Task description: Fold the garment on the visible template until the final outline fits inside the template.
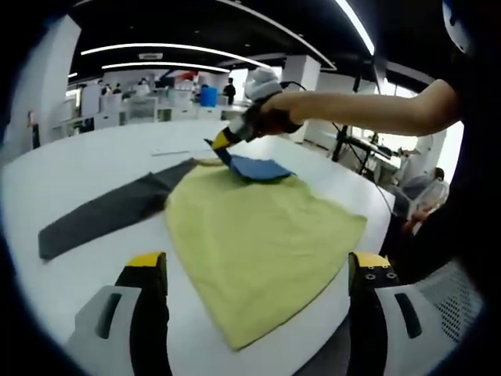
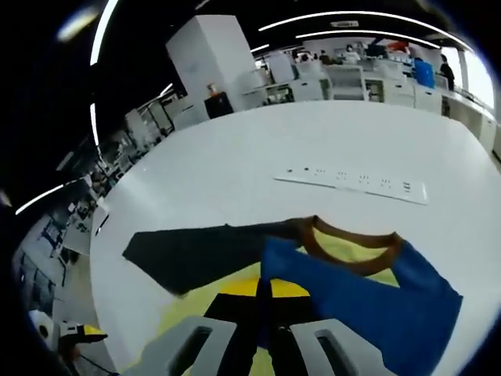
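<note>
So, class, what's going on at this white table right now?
A person is folding a shirt with yellow, blue and dark grey panels, spread on a white table. The right gripper, held in the person's hand, pinches the blue part near the collar. The left gripper hovers open near the yellow hem.

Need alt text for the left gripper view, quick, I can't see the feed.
The right gripper pinches the collar end of a yellow-green shirt spread on a white table, one dark grey sleeve outstretched. The left gripper hovers open.
</note>
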